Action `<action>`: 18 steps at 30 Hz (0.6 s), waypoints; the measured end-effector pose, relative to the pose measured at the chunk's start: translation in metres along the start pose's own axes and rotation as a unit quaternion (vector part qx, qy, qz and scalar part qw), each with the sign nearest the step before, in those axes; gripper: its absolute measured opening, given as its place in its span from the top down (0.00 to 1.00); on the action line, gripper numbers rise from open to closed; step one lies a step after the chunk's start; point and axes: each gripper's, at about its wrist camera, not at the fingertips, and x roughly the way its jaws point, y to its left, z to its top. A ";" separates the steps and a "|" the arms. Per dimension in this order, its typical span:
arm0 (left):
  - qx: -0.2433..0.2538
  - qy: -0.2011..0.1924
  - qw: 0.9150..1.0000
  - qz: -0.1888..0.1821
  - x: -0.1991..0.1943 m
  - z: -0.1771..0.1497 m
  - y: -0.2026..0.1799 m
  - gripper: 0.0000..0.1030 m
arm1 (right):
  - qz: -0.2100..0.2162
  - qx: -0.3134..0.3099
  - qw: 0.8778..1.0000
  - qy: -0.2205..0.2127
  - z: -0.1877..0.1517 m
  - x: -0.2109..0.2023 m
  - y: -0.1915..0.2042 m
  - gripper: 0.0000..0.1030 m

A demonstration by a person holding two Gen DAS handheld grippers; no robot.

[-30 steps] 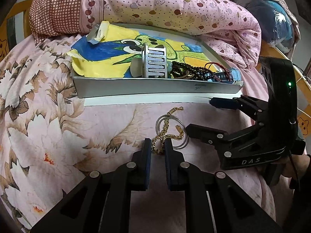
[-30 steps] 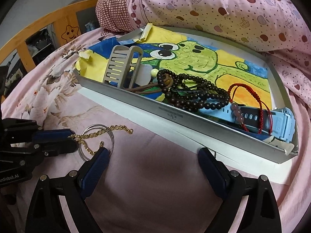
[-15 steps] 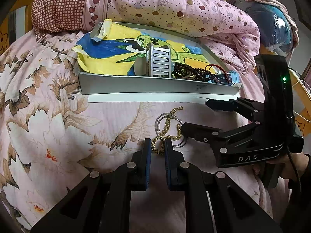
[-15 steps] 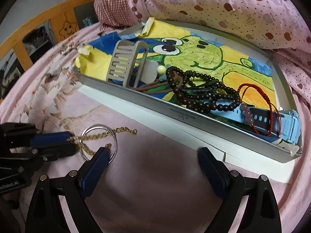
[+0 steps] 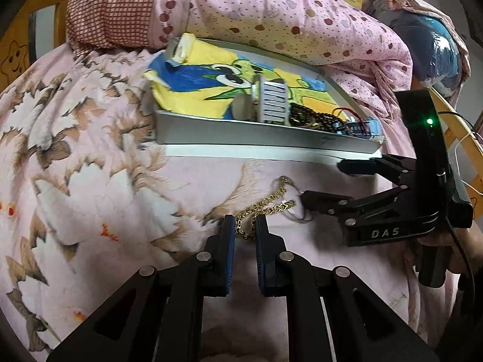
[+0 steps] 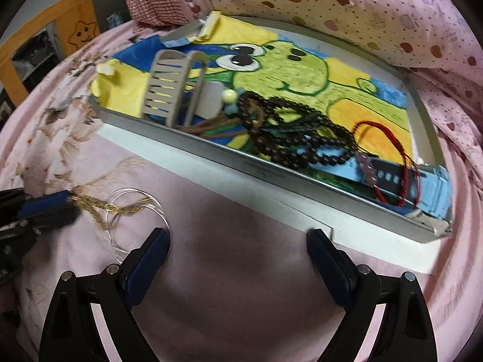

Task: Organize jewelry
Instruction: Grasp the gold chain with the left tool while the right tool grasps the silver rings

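A gold chain (image 5: 265, 208) lies on the pink floral bedspread, tangled with thin silver bangles (image 6: 135, 211). My left gripper (image 5: 245, 232) is nearly shut with the near end of the gold chain between its fingers; the chain looks pulled up and blurred. It also shows in the right wrist view (image 6: 99, 206). My right gripper (image 6: 238, 241) is wide open and empty, just right of the bangles, its near finger (image 5: 320, 202) touching them. The grey tray (image 6: 271, 175) beyond holds dark bead strands (image 6: 302, 138), a red cord bracelet (image 6: 401, 163), a blue watch (image 6: 431, 190) and a grey clip (image 6: 169, 90).
The tray sits on a white board (image 5: 241, 152) and is lined with a frog drawing (image 6: 286, 69). Pink spotted pillows (image 5: 271, 9) rise behind it. A wooden bed rail (image 6: 60, 36) stands at the far left.
My left gripper has pulled the gold chain back and up, dragging the silver bangles with it. Both views shifted relative to the tray. The right gripper stayed open beside the bangles.
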 end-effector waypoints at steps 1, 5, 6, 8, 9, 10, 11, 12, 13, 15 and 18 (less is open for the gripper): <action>-0.003 -0.001 1.000 0.002 -0.002 0.000 0.002 0.90 | -0.004 -0.002 1.000 -0.006 -0.001 -0.002 0.002 0.11; -0.014 -0.007 1.000 0.015 -0.006 -0.002 0.009 0.90 | 0.002 -0.018 0.999 -0.028 -0.006 -0.010 0.009 0.28; -0.016 -0.008 1.000 0.017 -0.007 -0.002 0.011 0.90 | 0.004 -0.020 0.999 -0.030 -0.006 -0.011 0.010 0.31; -0.023 -0.013 0.999 0.023 -0.009 -0.001 0.015 0.90 | 0.015 -0.017 0.999 -0.036 -0.007 -0.015 0.012 0.37; -0.026 -0.015 0.999 0.027 -0.010 -0.002 0.017 0.90 | 0.022 -0.014 0.999 -0.036 -0.007 -0.016 0.012 0.41; -0.031 -0.018 0.999 0.032 -0.012 -0.002 0.019 0.90 | 0.032 -0.009 0.999 -0.036 -0.007 -0.017 0.011 0.43; -0.037 -0.020 0.999 0.033 -0.014 -0.002 0.022 0.90 | 0.038 -0.008 0.999 -0.035 -0.008 -0.017 0.013 0.48; -0.042 -0.022 0.998 0.034 -0.015 -0.003 0.025 0.90 | 0.044 -0.011 0.998 -0.033 -0.008 -0.017 0.015 0.51; -0.045 -0.022 0.998 0.036 -0.016 -0.004 0.027 0.90 | 0.046 -0.016 0.998 -0.032 -0.007 -0.016 0.018 0.52; -0.051 -0.024 0.998 0.036 -0.018 -0.004 0.031 0.90 | 0.050 -0.037 0.998 -0.027 -0.007 -0.018 0.027 0.59; -0.054 -0.028 0.997 0.037 -0.022 -0.006 0.033 0.90 | 0.049 -0.063 0.997 -0.018 -0.008 -0.018 0.038 0.70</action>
